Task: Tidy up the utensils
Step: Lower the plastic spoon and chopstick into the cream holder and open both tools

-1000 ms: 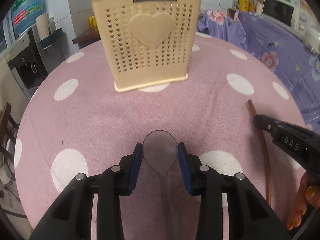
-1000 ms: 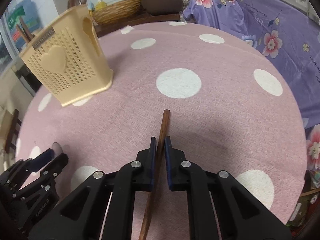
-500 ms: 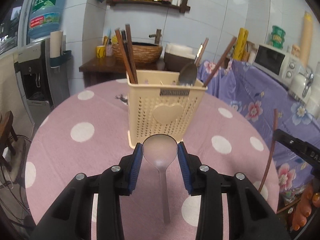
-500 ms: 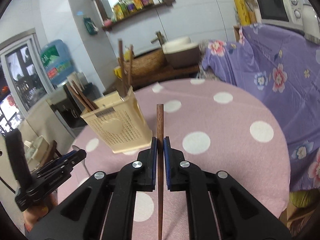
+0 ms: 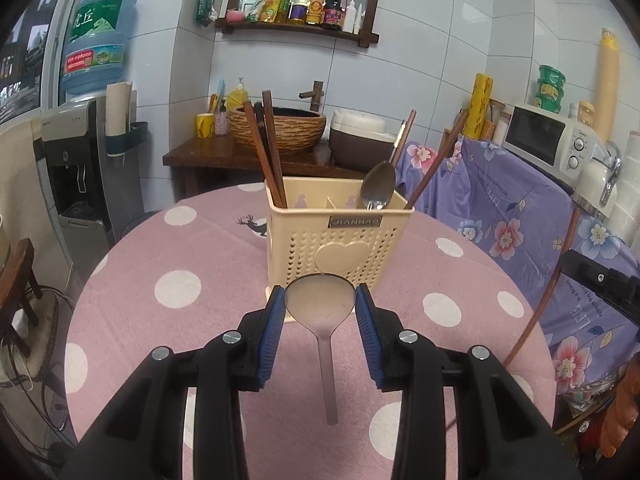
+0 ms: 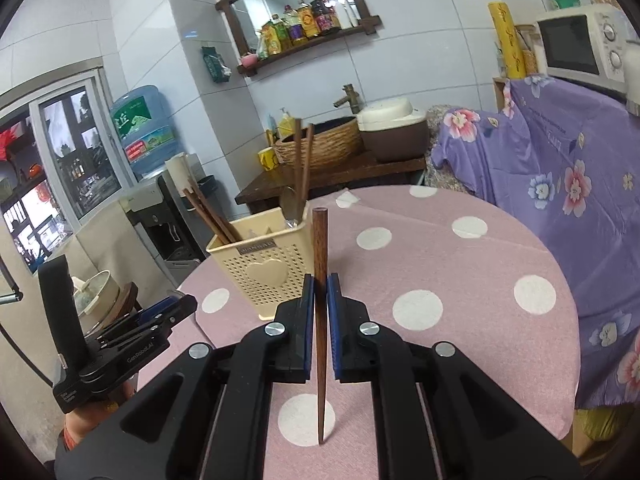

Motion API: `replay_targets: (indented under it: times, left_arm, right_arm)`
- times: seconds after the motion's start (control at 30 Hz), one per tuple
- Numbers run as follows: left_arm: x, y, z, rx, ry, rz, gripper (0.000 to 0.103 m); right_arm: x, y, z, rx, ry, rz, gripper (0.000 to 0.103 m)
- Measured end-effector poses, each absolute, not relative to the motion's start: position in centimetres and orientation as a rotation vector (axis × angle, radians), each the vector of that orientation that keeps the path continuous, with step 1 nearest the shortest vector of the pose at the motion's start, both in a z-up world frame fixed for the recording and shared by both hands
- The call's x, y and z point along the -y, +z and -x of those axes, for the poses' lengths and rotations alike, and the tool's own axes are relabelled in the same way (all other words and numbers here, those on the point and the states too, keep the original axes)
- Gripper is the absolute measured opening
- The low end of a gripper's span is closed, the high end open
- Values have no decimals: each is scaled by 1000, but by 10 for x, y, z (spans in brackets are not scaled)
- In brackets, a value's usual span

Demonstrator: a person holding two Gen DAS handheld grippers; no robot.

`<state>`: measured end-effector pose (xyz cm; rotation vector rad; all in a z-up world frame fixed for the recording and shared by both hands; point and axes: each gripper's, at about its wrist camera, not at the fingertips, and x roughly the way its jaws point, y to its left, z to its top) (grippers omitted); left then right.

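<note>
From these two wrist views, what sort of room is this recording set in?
Most likely a home kitchen or dining corner: a microwave on a cloth-covered counter, a shelf of sauce bottles on the tiled wall, a water dispenser, and a round table holding a utensil basket.

Both wrist cams ride just behind their fingers, angled slightly down over the table [image 5: 192, 264], sharing the cream utensil basket [image 5: 336, 240] (left cam closer).

My blue pads [image 5: 272, 320] flank a translucent grey spoon [image 5: 320, 300]; cream holder [image 5: 336, 240], pink white-dotted cloth [image 5: 180, 280], seemingly dark-brown chopstick [image 6: 320, 280]
</note>
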<state>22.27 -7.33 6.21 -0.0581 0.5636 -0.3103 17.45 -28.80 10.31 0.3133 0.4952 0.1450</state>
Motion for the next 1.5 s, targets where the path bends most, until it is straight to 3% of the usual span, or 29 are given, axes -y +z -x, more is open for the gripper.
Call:
replay_targets:
  times: [0.2, 0.4, 0.53, 0.8, 1.1, 1.5]
  left_arm:
    - [60, 115, -239, -501, -340, 97, 36]
    - [64, 203, -271, -337, -308, 95, 36]
    - [74, 210, -302, -315, -247, 82, 36]
    - [80, 136, -328, -420, -227, 83, 36]
    - [85, 90, -324, -444, -223, 42, 36]
    - [80, 66, -320, -490, -237, 30, 38]
  right_arm:
    - [267, 153, -190, -405, 193, -273, 8]
    - [240, 244, -221, -206, 167, -189, 8]
    - [230, 272, -255, -146, 110, -174, 8]
    - [214, 209, -303, -255, 50, -142, 8]
    - [197, 146, -316, -335, 50, -93, 8]
    - [192, 124, -312, -333, 56, -44, 6]
